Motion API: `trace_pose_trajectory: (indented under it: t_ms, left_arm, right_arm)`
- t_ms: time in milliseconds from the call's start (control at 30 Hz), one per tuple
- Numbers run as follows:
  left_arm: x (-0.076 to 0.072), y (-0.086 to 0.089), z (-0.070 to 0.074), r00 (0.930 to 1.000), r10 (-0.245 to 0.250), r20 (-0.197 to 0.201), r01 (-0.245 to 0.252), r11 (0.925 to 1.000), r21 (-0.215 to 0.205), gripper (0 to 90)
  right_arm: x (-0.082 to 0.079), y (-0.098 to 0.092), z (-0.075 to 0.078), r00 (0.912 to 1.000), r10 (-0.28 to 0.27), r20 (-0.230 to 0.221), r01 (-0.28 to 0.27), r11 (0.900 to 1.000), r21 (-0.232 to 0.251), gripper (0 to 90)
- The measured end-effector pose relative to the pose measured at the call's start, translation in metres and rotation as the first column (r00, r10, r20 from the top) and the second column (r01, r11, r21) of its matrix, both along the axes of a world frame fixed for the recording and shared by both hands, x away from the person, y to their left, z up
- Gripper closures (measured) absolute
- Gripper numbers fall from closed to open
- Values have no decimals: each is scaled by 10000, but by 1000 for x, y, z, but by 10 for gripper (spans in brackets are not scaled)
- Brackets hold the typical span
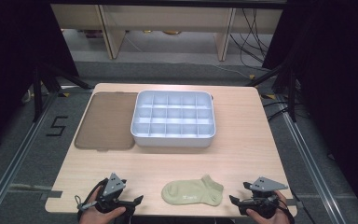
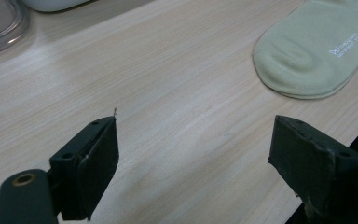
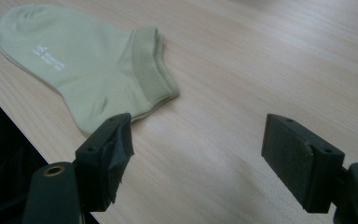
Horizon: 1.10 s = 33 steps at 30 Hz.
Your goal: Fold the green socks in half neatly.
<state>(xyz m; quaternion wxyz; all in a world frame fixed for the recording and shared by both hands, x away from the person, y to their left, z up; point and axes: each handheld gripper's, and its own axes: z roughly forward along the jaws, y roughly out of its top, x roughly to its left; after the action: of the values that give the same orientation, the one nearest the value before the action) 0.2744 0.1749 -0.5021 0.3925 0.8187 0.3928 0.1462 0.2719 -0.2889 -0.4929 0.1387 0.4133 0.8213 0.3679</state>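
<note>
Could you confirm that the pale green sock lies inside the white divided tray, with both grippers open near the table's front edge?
Not quite: the pale green sock lies flat on the wooden table near its front edge, between the left gripper and right gripper, as the high view shows. The white divided tray stands farther back with empty compartments. Both grippers are indeed open.

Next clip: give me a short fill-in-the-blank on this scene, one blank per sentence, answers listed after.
1. The green sock lies on the table between the two ____.
2. The jaws of the left tool stand ____, with nothing between them.
3. The white compartment tray holds ____ in its cells.
4. The brownish lid lies flat to the ____ of the tray in the high view.

Missing words: tools; open; nothing; left
</note>
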Motion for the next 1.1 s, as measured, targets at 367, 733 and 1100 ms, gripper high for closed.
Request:
trace_pose_trajectory:
  t_ms: [367, 733, 1100]
  left_arm:
    - [3, -1, 2, 9988, 380, -311, -387, 9990, -203, 159]
    - [16, -38, 6, 9953, -373, -898, 313, 9973, -668, 262]
    - [27, -68, 2, 9864, -1137, -1183, 1078, 9927, -550, 443]
  right_arm:
    - [1, 2, 3, 9998, 181, 36, -182, 9995, 266, 256]
    - [2, 7, 5, 9987, 405, 300, -412, 9989, 241, 258]
    - [1, 7, 6, 9975, 569, 413, -577, 9982, 178, 263]
